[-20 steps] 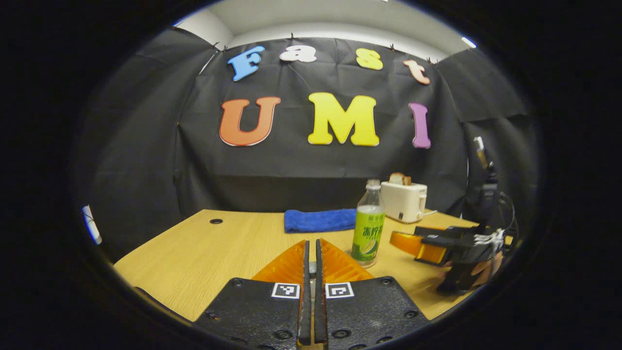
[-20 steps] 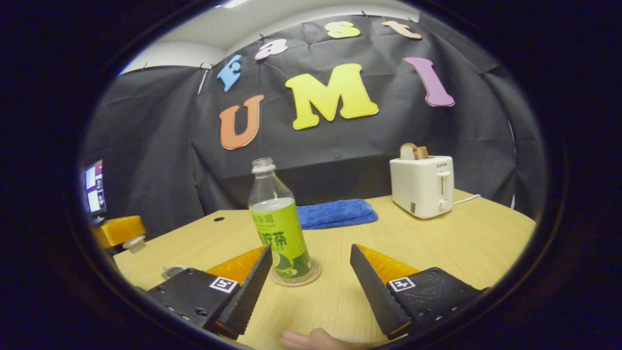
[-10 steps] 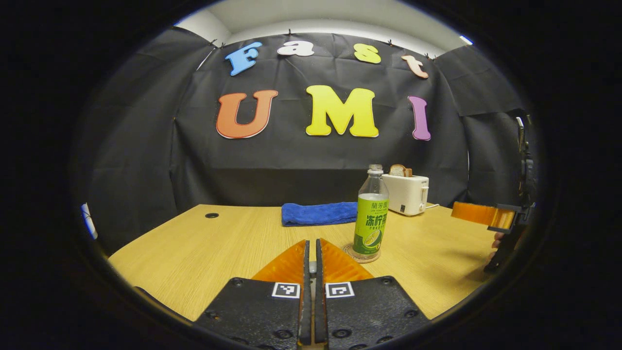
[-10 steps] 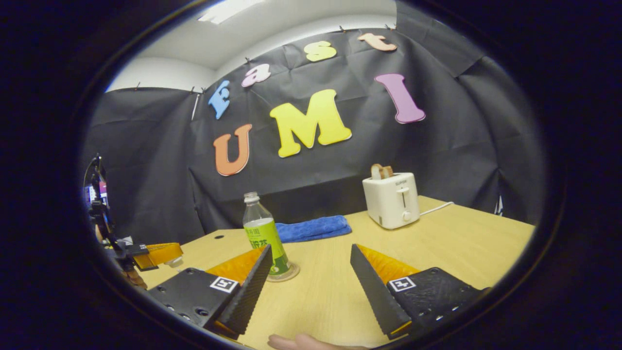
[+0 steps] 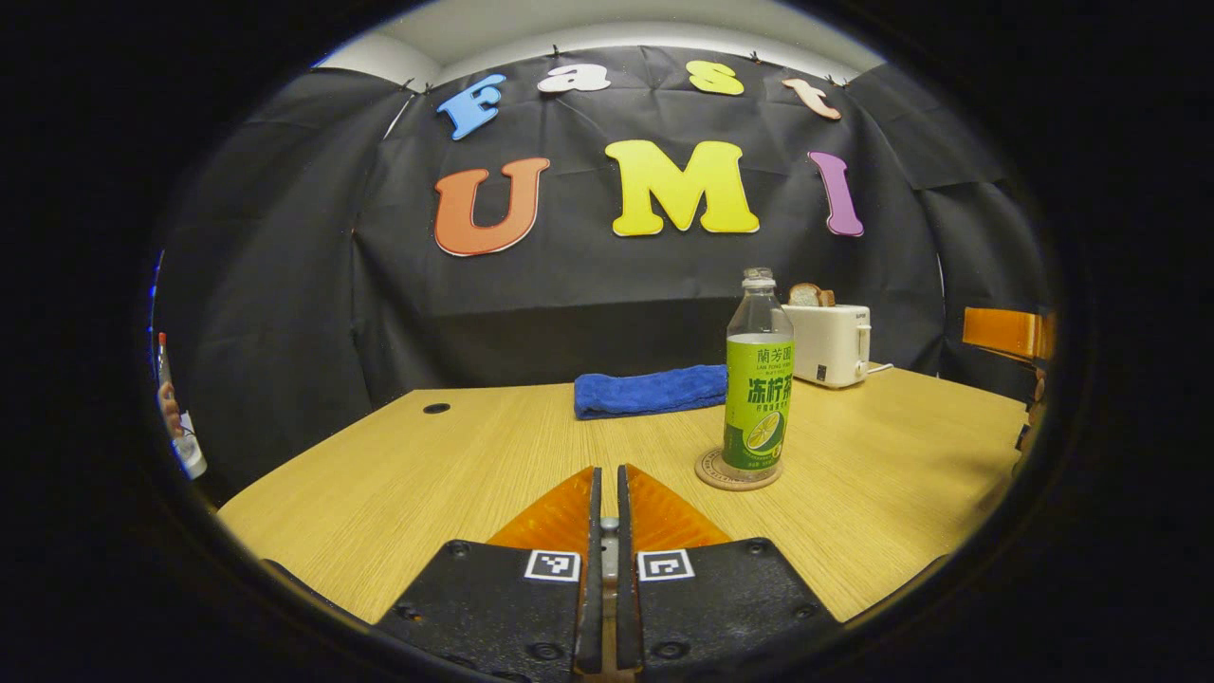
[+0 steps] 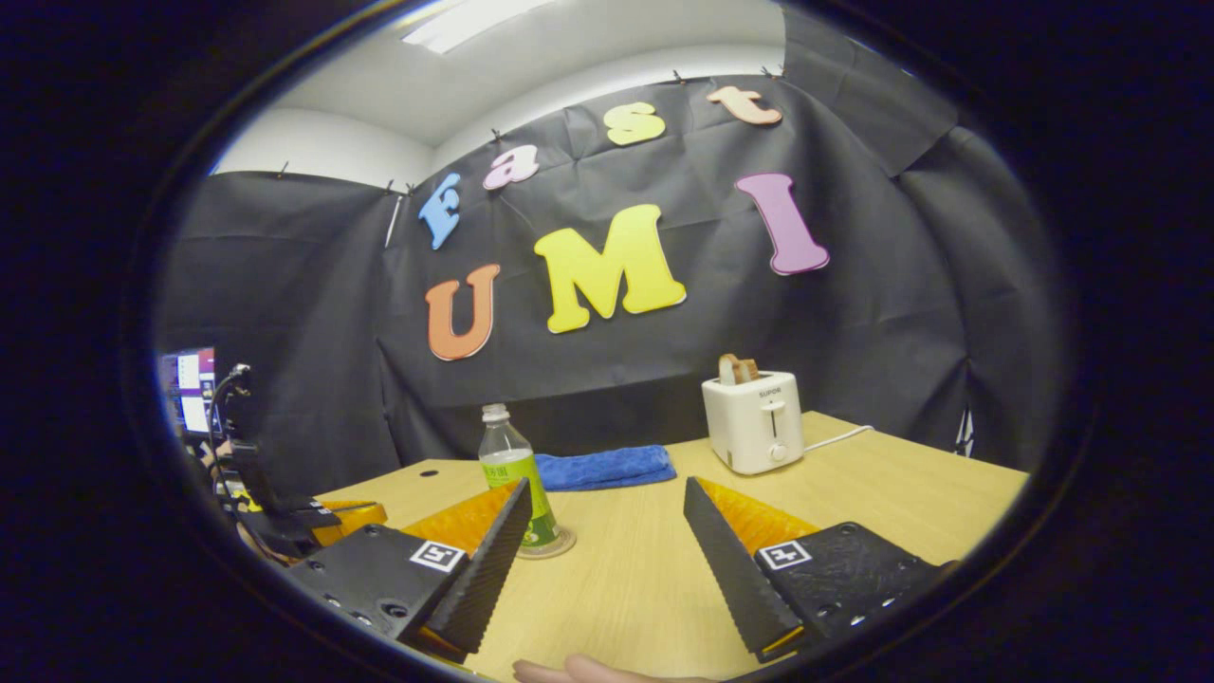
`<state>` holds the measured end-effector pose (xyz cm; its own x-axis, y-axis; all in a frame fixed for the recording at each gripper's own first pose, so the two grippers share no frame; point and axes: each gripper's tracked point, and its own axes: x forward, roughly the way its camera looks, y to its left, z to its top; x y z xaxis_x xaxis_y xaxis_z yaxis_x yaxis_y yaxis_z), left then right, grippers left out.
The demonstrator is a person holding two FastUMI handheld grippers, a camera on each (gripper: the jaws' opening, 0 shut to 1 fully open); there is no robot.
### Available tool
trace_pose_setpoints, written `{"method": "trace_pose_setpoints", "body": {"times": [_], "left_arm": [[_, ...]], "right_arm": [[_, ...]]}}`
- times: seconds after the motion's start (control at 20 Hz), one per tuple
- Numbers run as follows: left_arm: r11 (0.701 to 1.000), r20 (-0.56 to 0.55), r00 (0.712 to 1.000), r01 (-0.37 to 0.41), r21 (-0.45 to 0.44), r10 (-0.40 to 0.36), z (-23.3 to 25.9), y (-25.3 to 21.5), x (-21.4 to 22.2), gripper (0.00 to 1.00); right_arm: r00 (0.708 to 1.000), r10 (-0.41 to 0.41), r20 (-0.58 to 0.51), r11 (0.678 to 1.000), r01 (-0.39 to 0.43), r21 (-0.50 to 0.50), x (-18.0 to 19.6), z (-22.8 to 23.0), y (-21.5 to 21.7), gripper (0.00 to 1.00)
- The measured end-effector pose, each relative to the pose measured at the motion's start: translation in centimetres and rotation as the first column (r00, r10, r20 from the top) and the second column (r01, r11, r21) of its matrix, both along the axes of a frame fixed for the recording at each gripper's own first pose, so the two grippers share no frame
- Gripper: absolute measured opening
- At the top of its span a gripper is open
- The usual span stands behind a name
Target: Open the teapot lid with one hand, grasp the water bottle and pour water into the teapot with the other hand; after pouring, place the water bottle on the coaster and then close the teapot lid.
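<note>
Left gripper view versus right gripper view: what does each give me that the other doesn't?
Left gripper view: the left gripper with its fingers shut, and the coaster unobstructed under the water bottle. Right gripper view: the right gripper open, a monitor at the left edge, a ceiling light. Both: water bottle upright on the coaster, blue towel, toaster, table.

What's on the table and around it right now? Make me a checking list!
Surface: wooden table, with a small round hole.
Job's things: water bottle upright on the coaster, no cap on.
Clutter: blue towel; white toaster holding bread.
Grippers: left gripper shut, empty; right gripper open, empty, apart from the bottle.
Cables: white cord from the toaster.
Surroundings: black cloth wall; lit screen off to one side.
</note>
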<state>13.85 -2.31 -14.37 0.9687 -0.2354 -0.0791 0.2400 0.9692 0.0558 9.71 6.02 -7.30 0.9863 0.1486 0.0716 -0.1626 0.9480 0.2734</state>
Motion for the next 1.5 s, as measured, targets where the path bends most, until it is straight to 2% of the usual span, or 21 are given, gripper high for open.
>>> {"method": "trace_pose_setpoints", "body": {"times": [0.05, 0.1, 0.35, 0.4, 0.45, 0.55, 0.6, 0.65, 0.7, 0.8, 1.05, 1.1, 1.2, 1.35, 1.4, 1.5], "left_arm": [[1.000, -0.006, 1.000, -0.002, -0.008, 0.002, -0.1, -0.1, 0.3, 0.08], [1.000, -0.013, 1.000, -0.006, -0.012, 0.006, -0.2, -0.3, 0.5, 0.08], [1.000, 0.001, 1.000, -0.016, 0.002, 0.016, -0.2, -0.8, 1.0, 0.11], [1.000, -0.008, 1.000, -0.014, 0.011, 0.014, -0.4, -0.8, 1.0, 0.12], [1.000, -0.017, 1.000, -0.013, 0.018, 0.014, -0.6, -0.7, 1.0, 0.13], [1.000, -0.029, 1.000, -0.001, 0.018, 0.001, -0.6, -0.8, 0.9, 0.22], [1.000, -0.039, 0.999, 0.012, 0.016, -0.011, -0.6, -0.9, 0.9, 0.34], [1.000, -0.051, 0.999, 0.019, 0.011, -0.018, -0.7, -1.0, 0.8, 0.41], [1.000, -0.062, 0.998, 0.023, -0.001, -0.023, -0.8, -1.1, 0.8, 0.58], [0.999, -0.089, 0.996, 0.022, -0.023, -0.024, -1.2, -1.1, 1.0, 0.76], [0.997, -0.099, 0.995, -0.011, -0.082, 0.003, 0.1, 0.4, 0.7, 0.78], [0.994, -0.101, 0.995, -0.018, -0.106, 0.007, 0.5, 0.8, 0.7, 0.78], [0.989, -0.102, 0.995, -0.012, -0.146, -0.003, 1.1, 1.2, 0.4, 0.78], [0.992, -0.130, 0.991, -0.009, -0.124, -0.007, 0.2, 1.8, -0.1, 0.78], [0.993, -0.122, 0.992, -0.002, -0.120, -0.013, 0.4, 1.9, -0.3, 0.78], [0.992, -0.101, 0.994, 0.016, -0.128, -0.029, 0.7, 1.7, -0.2, 0.78]], "right_arm": [[1.000, 0.000, -0.005, 1.000, 0.000, -0.005, 0.0, -0.1, 0.2, 0.94], [1.000, 0.003, -0.007, 1.000, -0.003, -0.009, -0.1, -0.2, 0.4, 0.96], [1.000, 0.006, -0.005, 0.999, -0.006, -0.032, -0.4, -0.1, 1.0, 0.96], [1.000, 0.003, -0.004, 0.999, -0.003, -0.036, -0.5, -0.1, 0.9, 0.93], [1.000, 0.002, -0.002, 0.999, -0.002, -0.034, -0.6, 0.0, 0.8, 0.96], [1.000, -0.001, 0.006, 1.000, 0.002, -0.029, -0.6, 0.2, 0.8, 0.96], [1.000, -0.003, 0.002, 1.000, 0.003, -0.029, -0.5, 0.2, 0.8, 0.96], [1.000, 0.000, -0.003, 1.000, 0.000, -0.030, -0.5, -0.1, 0.9, 0.96], [1.000, 0.002, -0.007, 1.000, -0.003, -0.031, -0.4, -0.1, 0.9, 0.96], [1.000, 0.003, -0.017, 1.000, -0.003, -0.030, -0.2, -0.4, 0.9, 0.94], [1.000, -0.009, -0.021, 1.000, 0.009, -0.013, -0.1, -0.4, 0.2, 0.94], [1.000, -0.012, -0.022, 1.000, 0.012, -0.008, -0.1, -0.4, 0.1, 0.96], [1.000, -0.020, -0.020, 1.000, 0.020, -0.003, 0.0, -0.2, -0.2, 0.94], [1.000, -0.020, -0.023, 1.000, 0.020, -0.006, -0.1, -0.3, 0.0, 0.96], [1.000, -0.017, -0.021, 1.000, 0.017, -0.007, -0.1, -0.2, 0.1, 0.94], [1.000, -0.011, -0.019, 1.000, 0.011, -0.011, -0.2, -0.3, 0.4, 0.96]]}}
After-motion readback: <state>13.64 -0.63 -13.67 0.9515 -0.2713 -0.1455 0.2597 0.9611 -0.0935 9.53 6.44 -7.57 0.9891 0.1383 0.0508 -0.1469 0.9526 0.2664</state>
